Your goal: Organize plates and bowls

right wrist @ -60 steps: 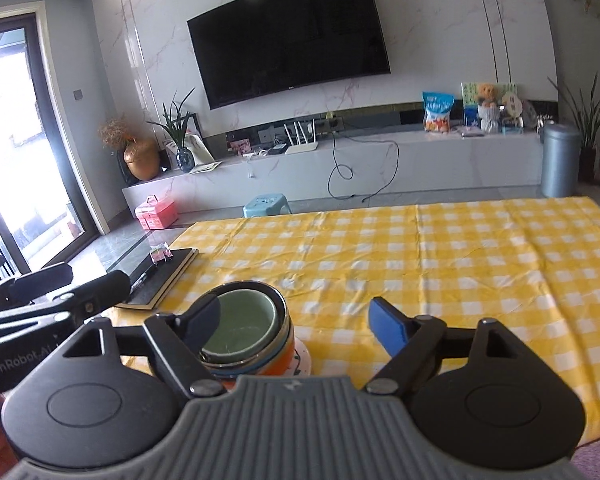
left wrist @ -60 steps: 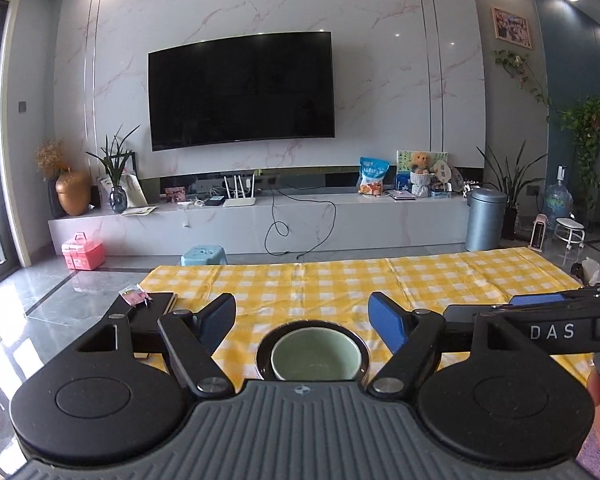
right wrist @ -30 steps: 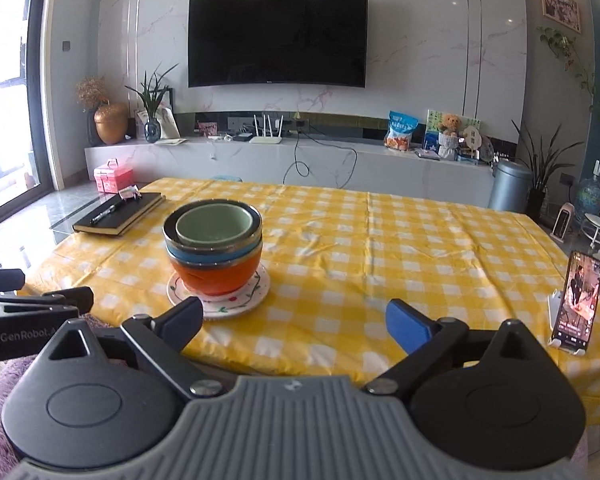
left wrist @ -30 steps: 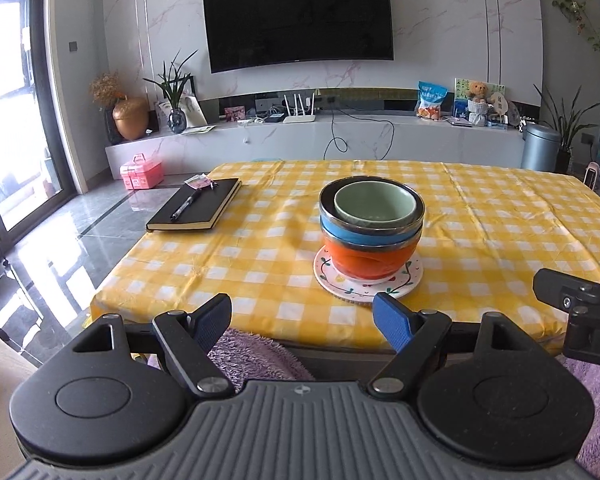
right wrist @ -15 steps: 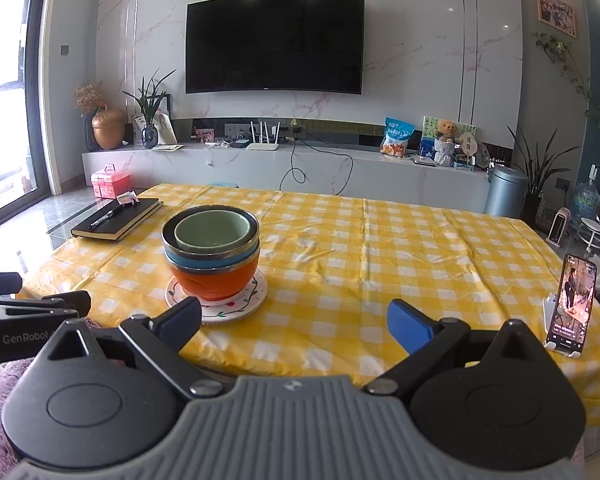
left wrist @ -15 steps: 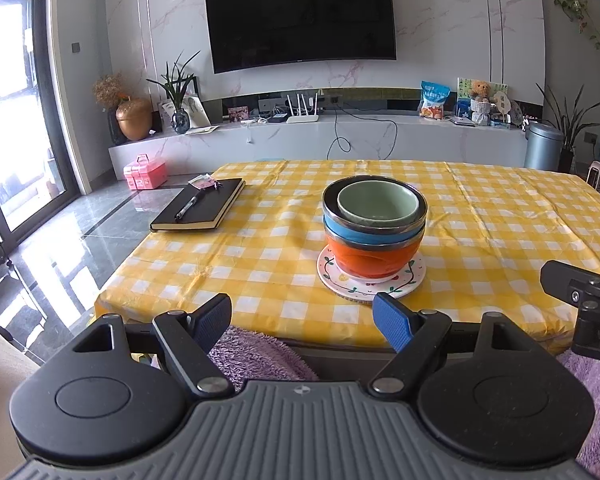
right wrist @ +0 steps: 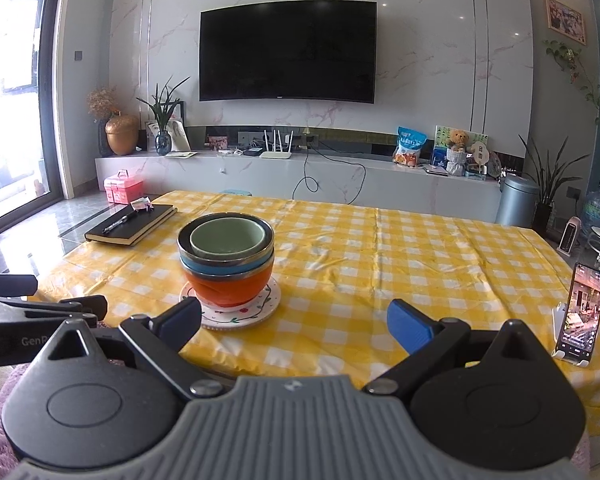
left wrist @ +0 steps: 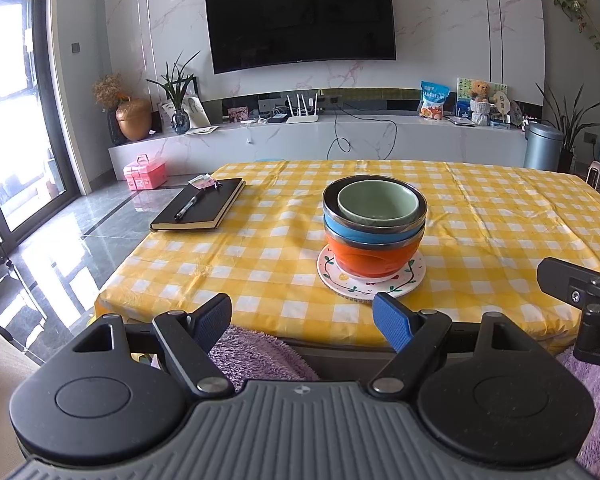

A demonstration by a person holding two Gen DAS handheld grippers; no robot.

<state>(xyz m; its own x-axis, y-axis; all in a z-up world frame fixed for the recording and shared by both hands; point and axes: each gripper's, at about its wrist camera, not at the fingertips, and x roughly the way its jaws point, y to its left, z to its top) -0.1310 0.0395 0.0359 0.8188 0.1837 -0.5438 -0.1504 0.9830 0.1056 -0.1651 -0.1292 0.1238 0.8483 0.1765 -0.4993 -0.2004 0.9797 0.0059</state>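
Note:
A stack of bowls stands on a white patterned plate (left wrist: 370,280) near the table's front edge: an orange bowl (left wrist: 374,256) at the bottom, a blue bowl (left wrist: 352,232) with a steel rim on it, and a pale green bowl (left wrist: 376,202) on top. The plate (right wrist: 236,312), orange bowl (right wrist: 230,286) and green bowl (right wrist: 228,238) also show in the right wrist view. My left gripper (left wrist: 302,320) is open and empty, held back off the front edge. My right gripper (right wrist: 294,320) is open and empty, just right of the stack.
The table wears a yellow checked cloth (left wrist: 500,216). A black notebook with a pen (left wrist: 200,208) lies at the far left corner. A phone on a stand (right wrist: 582,314) stands at the right edge. Purple fleece (left wrist: 256,354) lies below the front edge.
Both grippers have drawn back from the bowl stack to the front of the table and risen slightly. The stack stays on the plate. Both remain open.

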